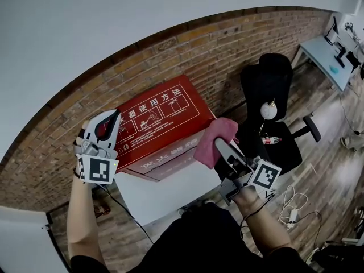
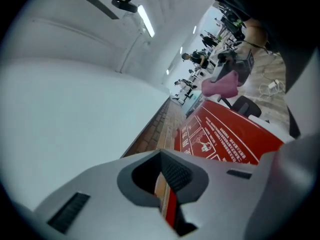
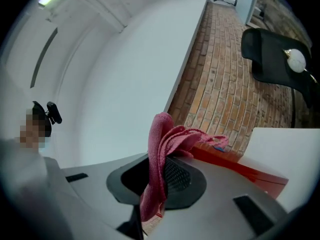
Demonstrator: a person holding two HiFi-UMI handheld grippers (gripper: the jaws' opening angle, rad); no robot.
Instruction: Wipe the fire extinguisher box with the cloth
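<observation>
A red fire extinguisher box (image 1: 159, 127) with white lettering stands against the brick wall; it shows also in the left gripper view (image 2: 235, 139) and as a red edge (image 3: 240, 166) in the right gripper view. My right gripper (image 1: 219, 147) is shut on a pink cloth (image 1: 215, 141), held at the box's right end. In the right gripper view the cloth (image 3: 160, 154) is pinched between the jaws (image 3: 157, 184). My left gripper (image 1: 111, 121) hovers at the box's left end, shut and empty, its jaws (image 2: 165, 184) together.
The box rests on a white base (image 1: 165, 192) on the wooden floor. A black office chair (image 1: 273, 112) holding a bottle stands to the right. Cables (image 1: 293, 206) lie on the floor near my right arm. A desk (image 1: 330, 56) stands at far right.
</observation>
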